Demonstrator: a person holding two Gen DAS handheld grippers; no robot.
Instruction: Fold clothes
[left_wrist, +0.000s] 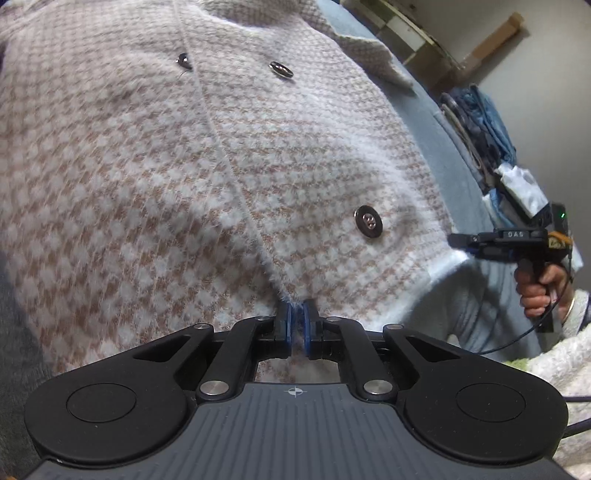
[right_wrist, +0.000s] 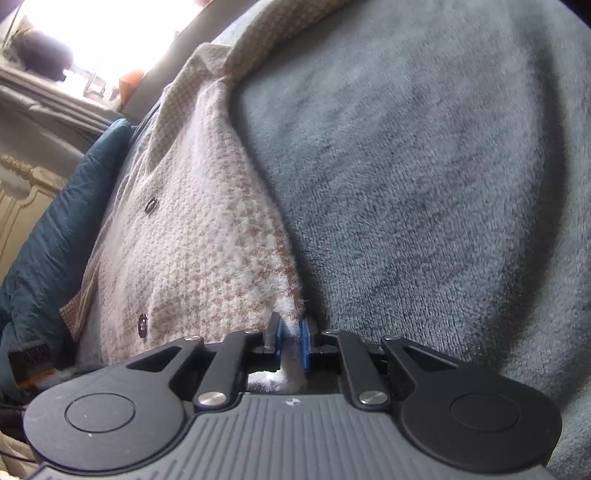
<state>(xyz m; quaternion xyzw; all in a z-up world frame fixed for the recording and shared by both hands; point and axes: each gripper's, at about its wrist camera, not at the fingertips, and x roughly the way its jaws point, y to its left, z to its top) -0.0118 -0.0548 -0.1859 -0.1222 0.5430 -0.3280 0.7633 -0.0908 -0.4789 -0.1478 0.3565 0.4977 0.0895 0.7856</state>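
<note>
A fuzzy white-and-tan checked cardigan (left_wrist: 166, 166) with metal buttons (left_wrist: 368, 220) lies spread on a grey-blue plush blanket (right_wrist: 424, 166). My left gripper (left_wrist: 297, 317) is shut on the cardigan's hem, near where the front opening ends. My right gripper (right_wrist: 290, 332) is shut on a white-edged corner of the same cardigan (right_wrist: 192, 240), at its boundary with the blanket. The right gripper (left_wrist: 458, 240) also shows at the right edge of the left wrist view, held by a hand (left_wrist: 535, 291), its tip at the cardigan's corner.
A dark teal cushion (right_wrist: 55, 221) sits left of the cardigan. Folded blue clothes (left_wrist: 487, 125) are stacked at the far right beyond the blanket. A bright window (right_wrist: 110, 33) and cream carved furniture (right_wrist: 22, 192) lie to the left. A pale fuzzy sleeve (left_wrist: 569, 354) shows lower right.
</note>
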